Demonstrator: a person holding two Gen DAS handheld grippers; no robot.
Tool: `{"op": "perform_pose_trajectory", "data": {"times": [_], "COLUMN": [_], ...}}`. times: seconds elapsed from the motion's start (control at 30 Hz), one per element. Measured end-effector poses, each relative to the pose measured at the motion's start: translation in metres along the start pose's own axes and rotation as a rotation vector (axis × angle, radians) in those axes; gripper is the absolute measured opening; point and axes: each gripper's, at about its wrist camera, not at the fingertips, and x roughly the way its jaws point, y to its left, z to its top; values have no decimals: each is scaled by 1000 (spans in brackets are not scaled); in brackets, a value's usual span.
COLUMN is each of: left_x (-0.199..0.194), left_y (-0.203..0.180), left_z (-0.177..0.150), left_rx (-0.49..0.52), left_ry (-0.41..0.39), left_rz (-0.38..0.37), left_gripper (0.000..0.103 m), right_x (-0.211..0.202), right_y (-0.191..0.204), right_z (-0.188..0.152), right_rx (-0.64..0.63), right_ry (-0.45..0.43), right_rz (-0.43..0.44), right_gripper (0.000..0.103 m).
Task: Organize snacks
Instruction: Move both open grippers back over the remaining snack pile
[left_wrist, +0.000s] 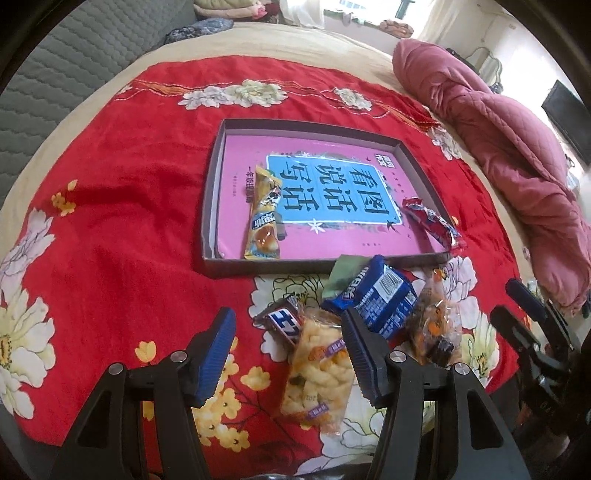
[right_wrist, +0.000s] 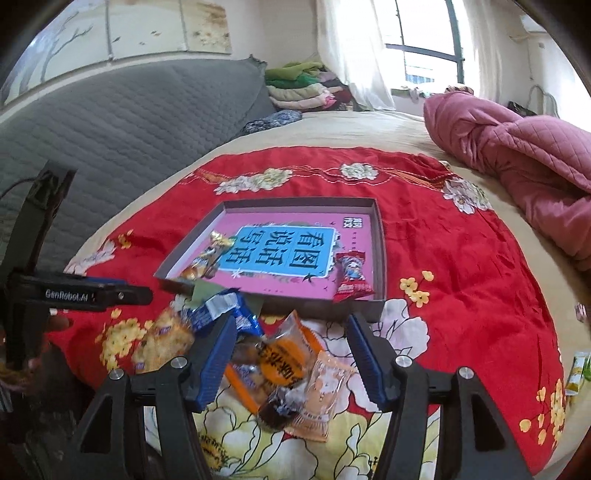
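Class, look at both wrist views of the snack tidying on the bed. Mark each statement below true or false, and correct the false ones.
1. Two snacks lie inside the box. True: a yellow snack bar and a red packet.
2. The box stands on a blue cloth. False: it stands on a red flowered cloth.
3. The left claw grips the blue packet. False: its jaws are open and hold nothing.
4. A pile of snacks lies outside the box, at its near side. True.
5. The right claw is shut. False: it is open above the orange packet.
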Motion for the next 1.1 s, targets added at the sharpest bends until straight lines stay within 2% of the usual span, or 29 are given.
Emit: {"op": "perform_pose_trajectory", "data": {"times": [0.3,0.5,0.8,1.1], "left_x": [5,11,12,19], "left_y": [3,2,0,-11], "left_z": [-11,-19,-24,-32], "left_rx": [-3,5,0,35], "left_ry": [36,76,87,127], "left_rz": [-3,-16,-29,-54], "left_gripper": [61,61,61,61], "right_x": [1,7,10,16], "right_y": [14,18,29,26], "right_z": [-13,-19,-27,-29], "right_rx": [-71,-105,-175,-167], "right_ry": [53,105,147,178], "right_rz": [32,17,19,24], "right_gripper": [61,61,61,61]}}
